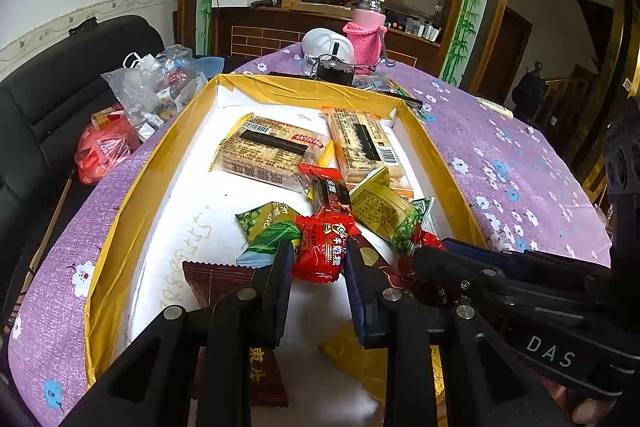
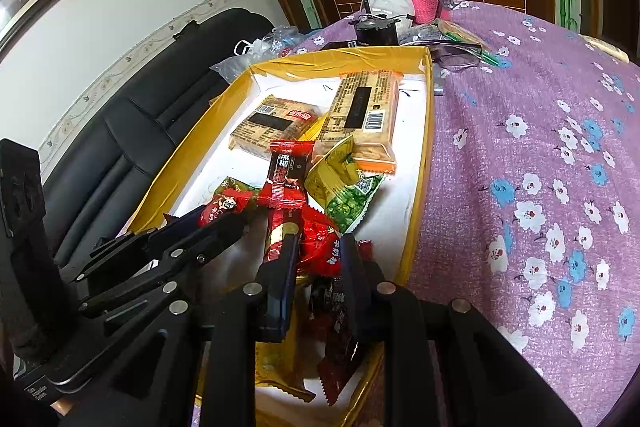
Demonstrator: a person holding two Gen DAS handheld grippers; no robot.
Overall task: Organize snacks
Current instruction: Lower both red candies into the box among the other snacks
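A shallow box (image 1: 120, 211) with yellow taped walls and a white floor sits on the worktop (image 1: 500, 163), which is covered by a purple cloth printed with flowers. Inside the box, two large cracker packs lie toward its far wall: one (image 1: 270, 149) on the left and one (image 1: 362, 143) on the right, close beside each other. Nearer the middle of the box, small snacks are heaped together: a long red and black bar (image 1: 330, 189), a yellow-green pea packet (image 1: 384, 209) and another green packet (image 1: 268, 227). The left tool (image 1: 318, 259) has its jaws apart on either side of a small red candy packet (image 1: 322, 247), and whether the pads press it I cannot tell. The right tool (image 2: 320, 255) hovers over the same heap with its jaws apart around another red wrapper (image 2: 320, 247); contact there is also unclear. A brown packet (image 1: 216, 279) lies by the box's near left side. Beyond the box's far wall stand a pink-sleeved bottle (image 1: 366, 35) and a white helmet-like object (image 1: 324, 43).
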